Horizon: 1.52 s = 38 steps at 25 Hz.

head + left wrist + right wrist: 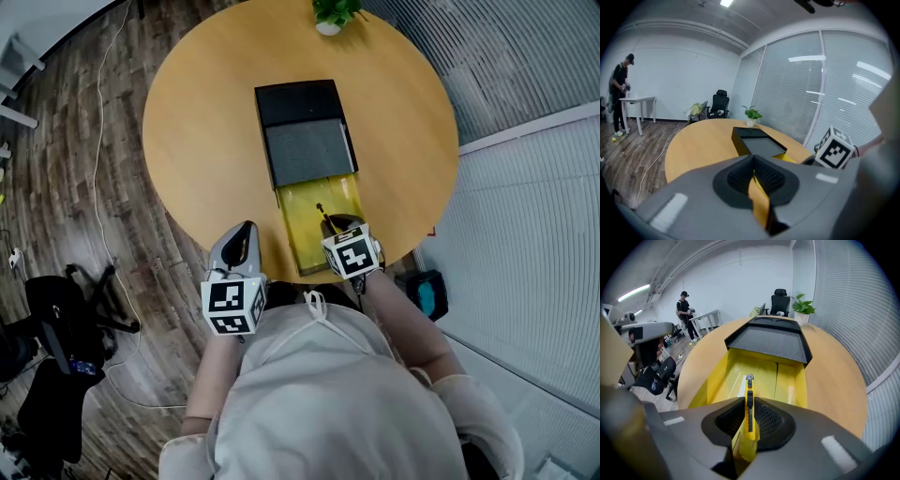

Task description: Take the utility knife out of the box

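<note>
A black box (pixel 305 131) lies on the round wooden table (pixel 202 141), its yellow inner tray (pixel 305 202) slid out toward me. In the right gripper view the yellow utility knife (pixel 749 401) stands edge-on between the black ribbed pads, tip pointing out over the yellow tray (pixel 787 380). My right gripper (pixel 749 420) is shut on it, just above the tray's near end (pixel 339 228). My left gripper (pixel 246 230) hovers at the table's near edge, left of the tray, pads together (pixel 754 180) with nothing in them. Ahead of it lies the box (pixel 757 143).
A small potted plant (pixel 333 14) stands at the table's far edge. Black office chairs (pixel 66 319) and cables sit on the wood floor to the left. A person (pixel 619 89) stands by a white desk far off. Glass walls with blinds run along the right.
</note>
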Available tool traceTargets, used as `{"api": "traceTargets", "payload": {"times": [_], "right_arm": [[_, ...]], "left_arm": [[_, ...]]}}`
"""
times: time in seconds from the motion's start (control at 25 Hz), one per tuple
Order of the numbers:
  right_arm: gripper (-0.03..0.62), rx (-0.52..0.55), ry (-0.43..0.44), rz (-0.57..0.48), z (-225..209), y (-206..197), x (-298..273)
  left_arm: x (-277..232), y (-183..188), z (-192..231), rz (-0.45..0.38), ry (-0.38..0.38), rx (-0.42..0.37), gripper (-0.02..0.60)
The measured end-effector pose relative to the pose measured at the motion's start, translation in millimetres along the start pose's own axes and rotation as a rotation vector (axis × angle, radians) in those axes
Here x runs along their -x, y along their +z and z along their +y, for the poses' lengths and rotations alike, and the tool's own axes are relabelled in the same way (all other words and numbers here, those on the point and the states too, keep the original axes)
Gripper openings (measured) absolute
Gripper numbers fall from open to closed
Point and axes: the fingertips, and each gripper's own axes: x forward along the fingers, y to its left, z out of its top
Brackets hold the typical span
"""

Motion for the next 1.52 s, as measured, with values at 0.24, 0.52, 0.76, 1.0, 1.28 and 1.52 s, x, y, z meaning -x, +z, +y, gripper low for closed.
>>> {"api": "traceTargets", "payload": {"times": [0.24,0.52,0.76,1.0,1.28,1.52], "right_arm": [[0.064,-0.051,-0.014,-0.188,-9,30,58],[0.064,-0.062,-0.035,-0.459,-10,73,142],[0.064,-0.087,-0.035,-0.634,-8,91,207],[0.063,-0.098,-0.037,-0.711,-7,96,235],[0.063,-0.097,-0.032,-0.719,-6,91,241],[0.063,-0.099,-0.025,-0.716,-5,89,237]], "left_arm": [[13,29,-25,-0.06,-0.022,-0.062,0.006],[35,81,-52,-0.163,-0.045,-0.136,0.006],[65,129,-81,-0.285,-0.071,-0.184,0.006],[79,146,-93,-0.334,-0.072,-0.207,0.006],[82,145,-99,-0.342,-0.068,-0.205,0.006],[78,141,-98,-0.331,-0.057,-0.199,0.006]]}}
